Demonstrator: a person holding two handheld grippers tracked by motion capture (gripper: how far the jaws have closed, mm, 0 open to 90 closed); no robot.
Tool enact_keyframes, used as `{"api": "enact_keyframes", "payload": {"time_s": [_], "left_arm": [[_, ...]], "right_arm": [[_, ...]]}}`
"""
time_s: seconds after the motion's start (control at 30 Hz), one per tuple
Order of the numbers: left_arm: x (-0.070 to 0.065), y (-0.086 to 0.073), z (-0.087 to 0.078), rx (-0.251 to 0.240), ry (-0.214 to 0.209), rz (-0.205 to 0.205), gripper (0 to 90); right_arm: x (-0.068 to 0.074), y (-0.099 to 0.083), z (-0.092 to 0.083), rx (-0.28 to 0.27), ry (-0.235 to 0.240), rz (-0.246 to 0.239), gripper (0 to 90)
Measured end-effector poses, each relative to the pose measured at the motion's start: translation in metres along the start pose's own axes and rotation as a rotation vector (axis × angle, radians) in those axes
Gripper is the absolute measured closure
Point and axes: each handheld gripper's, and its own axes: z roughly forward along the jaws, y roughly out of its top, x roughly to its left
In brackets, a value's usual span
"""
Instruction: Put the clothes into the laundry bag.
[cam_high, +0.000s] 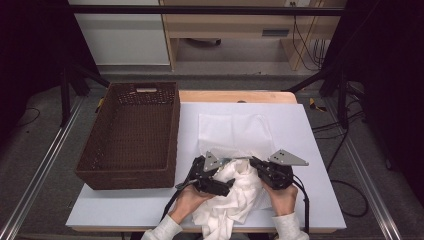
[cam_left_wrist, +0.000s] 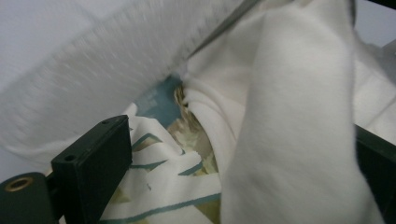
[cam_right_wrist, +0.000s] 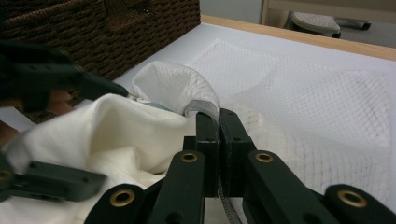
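Basket (cam_high: 131, 137) empty, left of mesh bag (cam_high: 235, 132). Right gripper (cam_right_wrist: 217, 122) pinches bag's rim; left gripper (cam_high: 220, 176) jaws apart around white garment (cam_high: 235, 200).

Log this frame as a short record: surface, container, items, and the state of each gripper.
surface: table with white top
container: brown wicker basket at the left, nothing seen inside
items: white mesh bag lying flat; white garment bunched at the near edge, teal print visible in the left gripper view
left gripper: open, jaws either side of the garment
right gripper: shut on the mesh bag's edge
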Motion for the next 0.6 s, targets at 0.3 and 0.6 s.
{"api": "enact_keyframes", "payload": {"time_s": [0.3, 0.6], "left_arm": [[-0.018, 0.000, -0.007, -0.006, 0.010, 0.092, 60.2], [-0.051, 0.017, -0.016, -0.069, 0.057, 0.205, 70.2]], "right_arm": [[0.001, -0.001, 0.004, 0.005, 0.004, 0.007, 88.3], [0.000, -0.001, 0.003, -0.007, 0.022, 0.028, 88.6]]}}
